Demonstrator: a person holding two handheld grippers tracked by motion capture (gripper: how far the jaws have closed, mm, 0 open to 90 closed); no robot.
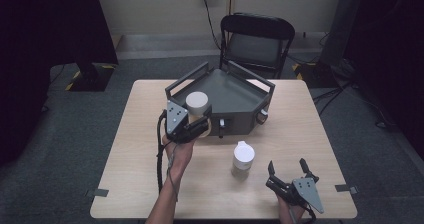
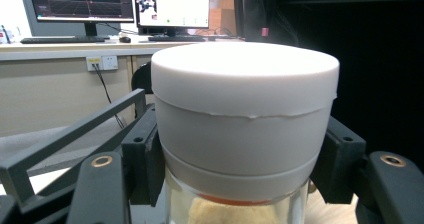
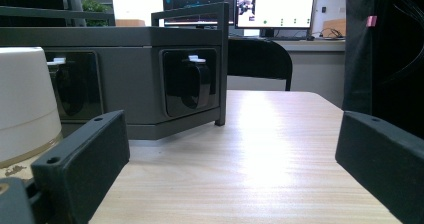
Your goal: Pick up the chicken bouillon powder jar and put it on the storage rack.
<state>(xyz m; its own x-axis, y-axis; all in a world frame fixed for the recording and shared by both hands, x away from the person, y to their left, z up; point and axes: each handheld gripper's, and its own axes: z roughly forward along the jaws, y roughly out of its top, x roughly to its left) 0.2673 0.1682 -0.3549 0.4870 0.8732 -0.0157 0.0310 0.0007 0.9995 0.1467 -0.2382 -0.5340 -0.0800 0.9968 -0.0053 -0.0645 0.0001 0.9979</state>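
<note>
high view: jar point(image 1: 197, 105) upright

Black hand-held gripper point(image 1: 196, 125), grey triangular plate

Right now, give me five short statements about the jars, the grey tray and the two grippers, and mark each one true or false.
1. The left gripper is shut on a white-lidded jar. True.
2. The right gripper holds the second jar. False: its jaws stand open with nothing between them, and that jar stands on the table.
3. The grey tray holds a jar. False: no jar is in it.
4. A folding chair stands beyond the table. True.
5. The second jar lies on its side. False: it stands upright.
</note>
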